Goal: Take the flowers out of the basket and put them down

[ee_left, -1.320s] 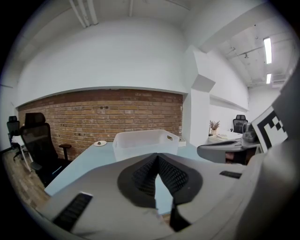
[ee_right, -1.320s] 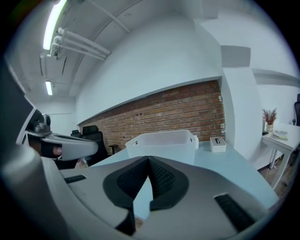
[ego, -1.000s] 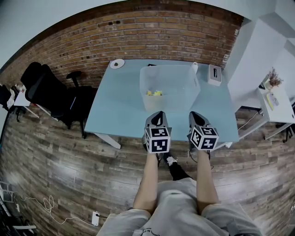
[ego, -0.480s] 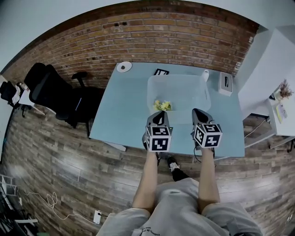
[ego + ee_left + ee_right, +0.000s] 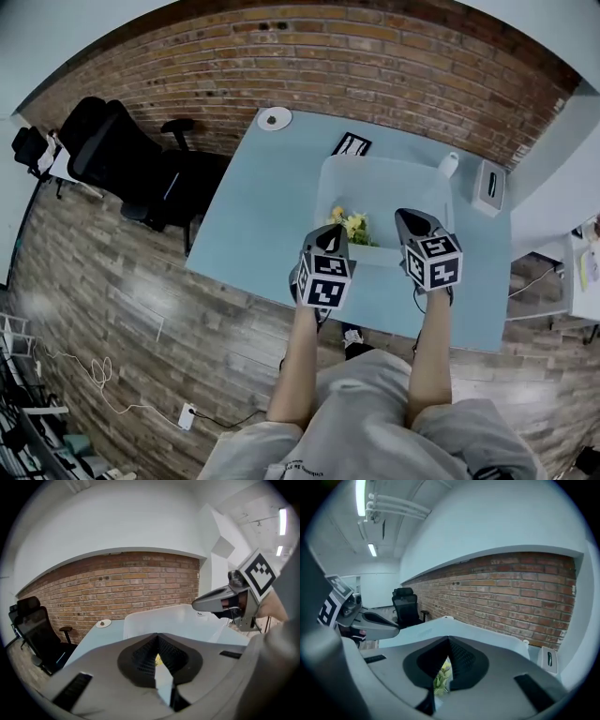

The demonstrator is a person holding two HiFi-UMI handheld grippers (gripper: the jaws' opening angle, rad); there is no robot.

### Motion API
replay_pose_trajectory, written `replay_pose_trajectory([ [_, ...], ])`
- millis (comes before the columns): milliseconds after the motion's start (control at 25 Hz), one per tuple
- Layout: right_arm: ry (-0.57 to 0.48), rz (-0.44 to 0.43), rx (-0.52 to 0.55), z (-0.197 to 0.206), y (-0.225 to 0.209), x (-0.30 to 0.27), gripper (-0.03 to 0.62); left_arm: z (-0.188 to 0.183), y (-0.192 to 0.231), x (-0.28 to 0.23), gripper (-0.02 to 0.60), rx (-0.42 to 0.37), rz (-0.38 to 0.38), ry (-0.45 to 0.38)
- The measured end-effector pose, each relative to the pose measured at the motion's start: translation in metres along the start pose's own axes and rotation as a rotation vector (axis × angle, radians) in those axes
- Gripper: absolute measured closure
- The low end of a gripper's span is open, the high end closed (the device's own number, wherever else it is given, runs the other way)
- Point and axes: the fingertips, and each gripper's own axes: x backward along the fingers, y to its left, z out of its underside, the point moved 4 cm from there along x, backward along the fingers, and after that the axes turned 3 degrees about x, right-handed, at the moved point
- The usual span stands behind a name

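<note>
A translucent white basket [image 5: 394,183] stands on the light blue table [image 5: 272,216]. Yellow flowers [image 5: 349,225] with green leaves lie in its near left corner. My left gripper [image 5: 328,232] hovers at the basket's near left rim, just beside the flowers, with its jaws together and nothing in them. My right gripper [image 5: 405,217] is over the near right part of the basket, also shut and empty. In the left gripper view the jaws of the left gripper [image 5: 157,637] meet at the tips, with the basket [image 5: 164,618] ahead. The flowers [image 5: 442,677] show through the gap below the right gripper [image 5: 449,640].
A tissue box [image 5: 487,187] and a small white cup [image 5: 448,163] stand right of the basket. A black-and-white card [image 5: 350,145] and a round white disc [image 5: 274,118] lie behind it. A black office chair [image 5: 103,155] is at the left, with the brick wall behind the table.
Both grippers have moved forward from the table's front edge to the basket's near side. The person has come closer to the table. Both jaws stayed shut.
</note>
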Motion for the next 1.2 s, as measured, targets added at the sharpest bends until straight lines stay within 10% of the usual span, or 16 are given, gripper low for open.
replay_pose_trajectory([
  [400,0.061,-0.185,-0.003,-0.006,-0.009,-0.062,0.576,0.005,0.006,-0.028,0.565,0.016,0.043,0.103],
  [1200,0.523,-0.689,0.288,0.105,0.020,-0.153,0.562,0.008,0.000,-0.044,0.565,0.168,-0.070,0.065],
])
